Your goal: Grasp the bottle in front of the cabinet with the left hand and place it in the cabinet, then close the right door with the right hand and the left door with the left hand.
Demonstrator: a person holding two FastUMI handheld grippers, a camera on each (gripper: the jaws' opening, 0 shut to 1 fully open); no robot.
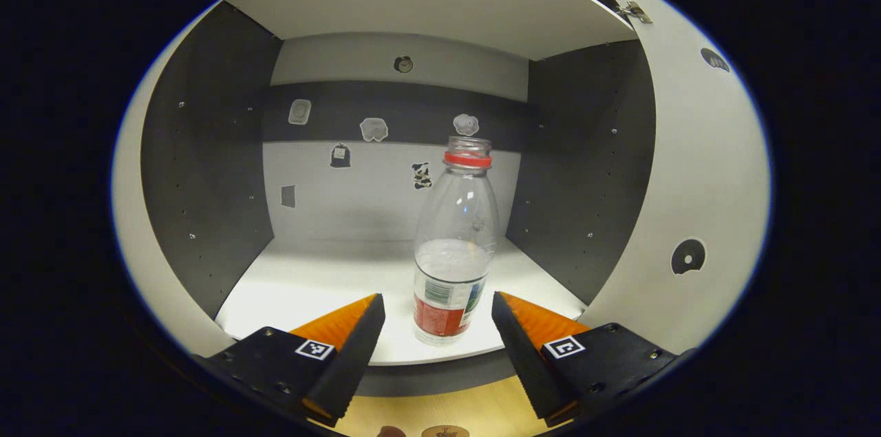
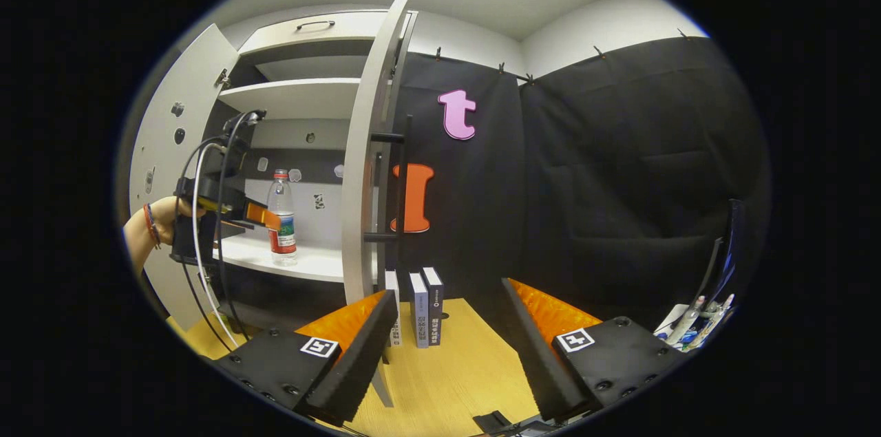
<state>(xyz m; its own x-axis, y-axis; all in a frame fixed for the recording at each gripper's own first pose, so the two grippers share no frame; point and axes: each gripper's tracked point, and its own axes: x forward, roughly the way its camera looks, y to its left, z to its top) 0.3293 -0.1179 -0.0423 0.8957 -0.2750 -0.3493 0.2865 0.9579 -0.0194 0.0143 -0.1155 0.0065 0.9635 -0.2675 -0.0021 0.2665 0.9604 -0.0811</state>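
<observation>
A clear plastic bottle (image 1: 454, 244) with a red neck ring and a red label stands upright near the front edge of the cabinet shelf (image 1: 310, 285). My left gripper (image 1: 438, 316) is open, its fingers on either side of the bottle's base and a little in front of it, apart from it. In the right gripper view the bottle (image 2: 281, 218) stands on the shelf with the left gripper (image 2: 258, 215) beside it, held by a hand. My right gripper (image 2: 447, 316) is open with nothing between its fingers, just right of the open right door (image 2: 368, 148).
The left door (image 2: 172, 141) stands open at the far left. Several books (image 2: 420, 306) stand on the wooden table (image 2: 454, 368) right of the right door. A black handle bar (image 2: 402, 182) runs down the door's outer face. Small stickers dot the cabinet's back wall (image 1: 385, 196).
</observation>
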